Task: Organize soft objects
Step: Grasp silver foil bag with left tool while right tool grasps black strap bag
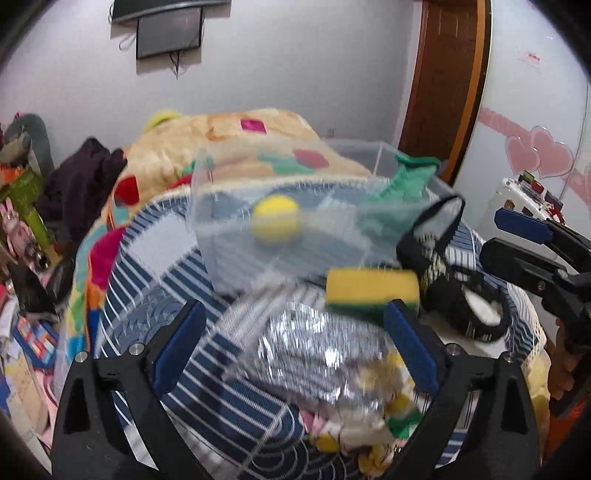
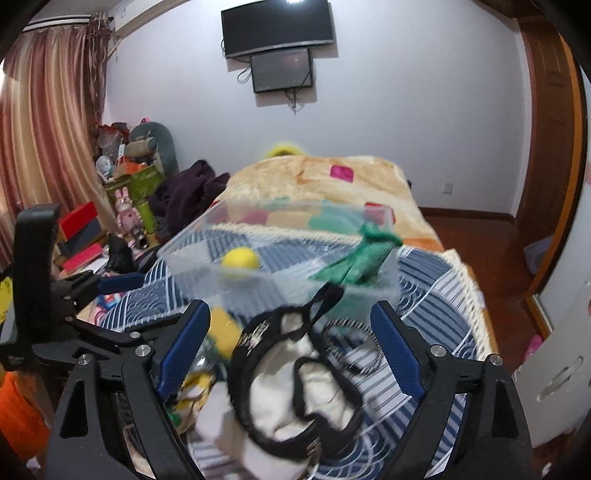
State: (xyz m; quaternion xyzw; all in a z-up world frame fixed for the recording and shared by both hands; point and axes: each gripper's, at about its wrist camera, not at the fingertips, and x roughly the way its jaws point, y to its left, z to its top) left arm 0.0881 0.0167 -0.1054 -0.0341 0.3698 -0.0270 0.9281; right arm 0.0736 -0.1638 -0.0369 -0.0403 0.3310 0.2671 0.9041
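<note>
Two soft items already in the clear plastic bin (image 1: 295, 236) on the bed: yellow ball (image 1: 275, 218), green cloth (image 1: 402, 184). Left gripper (image 1: 295, 347) spread wide, empty, near the yellow-green sponge (image 1: 373, 291). Right gripper (image 2: 291, 354) likewise agape over the black-trimmed white pouch (image 2: 295, 384), probably lining up grabs.

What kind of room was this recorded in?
A bedroom, most likely: a bed with a striped quilt and plush blanket, a wall-mounted TV, and curtains at the left.

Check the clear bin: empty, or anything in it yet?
Not empty. The bin holds a yellow ball, and a green cloth drapes over its right rim, seen in both views.
</note>
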